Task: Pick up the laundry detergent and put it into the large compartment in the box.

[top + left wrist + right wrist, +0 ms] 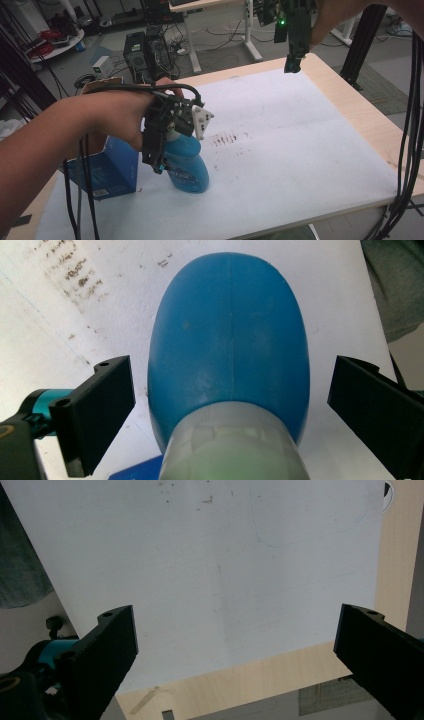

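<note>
Left gripper view has the left gripper (232, 405) straddling the upright blue plastic bottle (227, 350) on the white mat (330, 295), jaws wide, gripping nothing, seemingly readied to grasp; right gripper (235, 655) hangs open, empty.

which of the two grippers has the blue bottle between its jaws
The left gripper: its open jaws stand on either side of the blue bottle near its neck, not touching it. The right gripper is open over bare white table cover, far from the bottle.
</note>
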